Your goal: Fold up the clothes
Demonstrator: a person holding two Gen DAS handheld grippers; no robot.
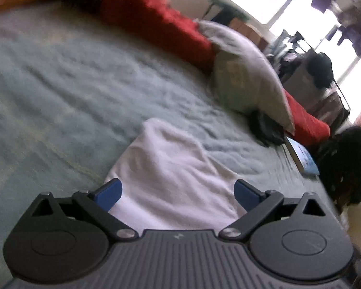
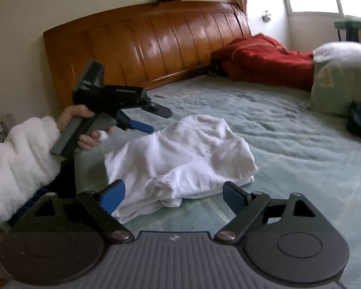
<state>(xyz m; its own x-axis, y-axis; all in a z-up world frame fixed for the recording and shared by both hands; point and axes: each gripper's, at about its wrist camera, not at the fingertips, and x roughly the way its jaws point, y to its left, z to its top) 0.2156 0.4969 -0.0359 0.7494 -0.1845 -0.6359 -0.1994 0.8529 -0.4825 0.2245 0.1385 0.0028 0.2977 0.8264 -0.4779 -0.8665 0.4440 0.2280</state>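
Note:
A white garment (image 2: 180, 154) lies loosely folded on the pale green bedspread (image 2: 276, 132), its near hem bunched up. My right gripper (image 2: 173, 196) is open just above the near edge of the garment, with nothing between its blue pads. In the right wrist view the left gripper (image 2: 154, 119) is held by a hand in a white fleecy sleeve (image 2: 19, 161), above the garment's far left edge, open. In the left wrist view my left gripper (image 1: 178, 193) stands open over the white garment (image 1: 173, 175), which fills the space between the fingers without being gripped.
A wooden headboard (image 2: 146, 41) backs the bed. A red blanket (image 2: 264, 60) and a pale pillow (image 2: 341, 77) lie at the far right, with a dark object (image 2: 359, 122) beside them. A book (image 1: 303, 159) and dark cloth (image 1: 346, 166) sit at the bed's edge.

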